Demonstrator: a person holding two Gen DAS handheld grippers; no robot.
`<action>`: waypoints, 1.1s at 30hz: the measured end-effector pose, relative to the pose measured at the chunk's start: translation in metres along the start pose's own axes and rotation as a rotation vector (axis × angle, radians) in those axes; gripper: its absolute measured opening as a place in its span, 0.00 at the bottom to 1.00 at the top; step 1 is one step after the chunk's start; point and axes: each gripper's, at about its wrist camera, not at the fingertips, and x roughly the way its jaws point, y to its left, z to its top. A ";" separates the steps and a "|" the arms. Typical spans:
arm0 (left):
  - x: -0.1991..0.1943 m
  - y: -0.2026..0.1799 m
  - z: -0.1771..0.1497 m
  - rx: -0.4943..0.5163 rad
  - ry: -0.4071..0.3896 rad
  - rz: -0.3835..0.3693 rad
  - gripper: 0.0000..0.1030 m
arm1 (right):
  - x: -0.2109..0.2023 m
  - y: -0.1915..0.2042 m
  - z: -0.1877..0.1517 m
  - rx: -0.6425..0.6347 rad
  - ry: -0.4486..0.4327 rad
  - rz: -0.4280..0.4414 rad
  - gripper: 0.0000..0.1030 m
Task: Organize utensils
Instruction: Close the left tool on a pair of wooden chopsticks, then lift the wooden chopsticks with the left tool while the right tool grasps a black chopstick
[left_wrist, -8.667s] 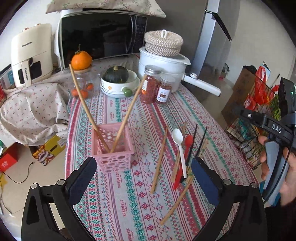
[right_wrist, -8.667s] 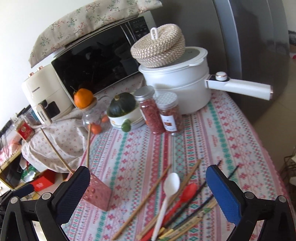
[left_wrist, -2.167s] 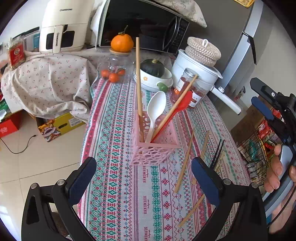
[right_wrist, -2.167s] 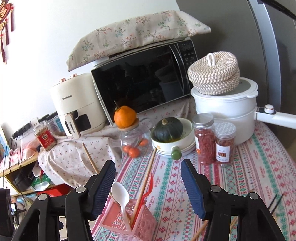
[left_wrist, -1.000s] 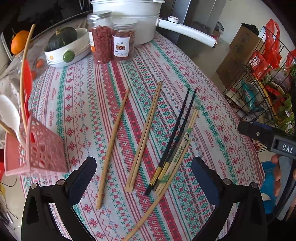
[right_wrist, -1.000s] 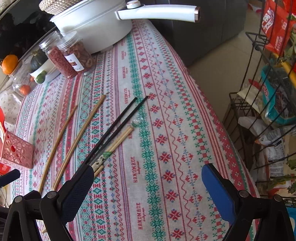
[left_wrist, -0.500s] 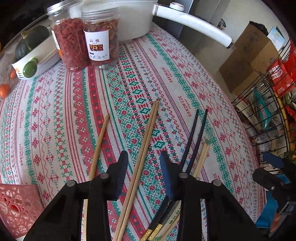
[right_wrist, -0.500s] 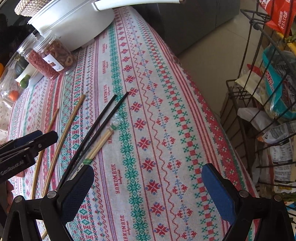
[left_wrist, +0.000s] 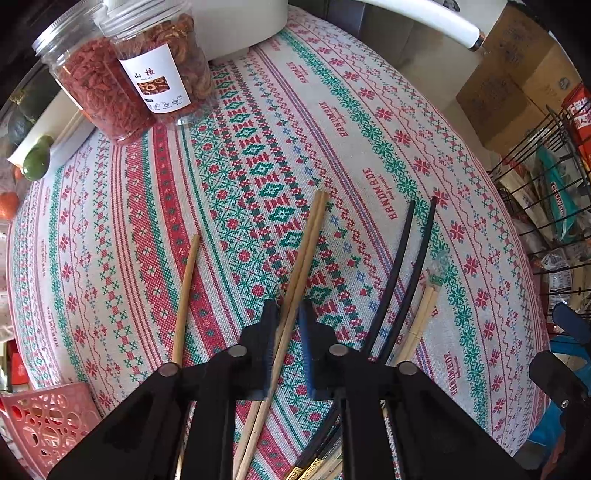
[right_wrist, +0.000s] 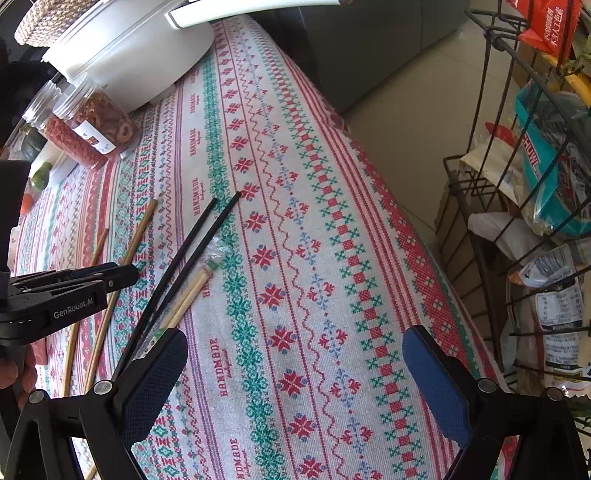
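Utensils lie loose on the cloth-covered bench (left_wrist: 369, 122): from left, a pink basket (left_wrist: 44, 417) at the near edge, a single wooden chopstick (left_wrist: 186, 291), a wooden pair (left_wrist: 306, 247), a black pair (left_wrist: 406, 266) and a pale pair (left_wrist: 421, 314). Left gripper (left_wrist: 287, 325) is closing around the wooden pair, pads not clearly pressing yet; an off-centre pinch may catch only one stick, or let the pair scissor and slip on lifting. Right gripper (right_wrist: 293, 350), jaws wide apart and empty, hovers over bare cloth.
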 end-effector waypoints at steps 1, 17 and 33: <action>-0.001 0.001 -0.003 -0.003 -0.006 -0.004 0.10 | 0.000 0.000 0.000 0.004 0.002 0.002 0.94; -0.120 0.069 -0.126 -0.041 -0.276 -0.156 0.09 | 0.009 0.035 -0.015 -0.007 0.045 0.033 0.94; -0.165 0.122 -0.208 -0.102 -0.414 -0.277 0.09 | 0.056 0.099 0.010 0.011 0.087 0.190 0.25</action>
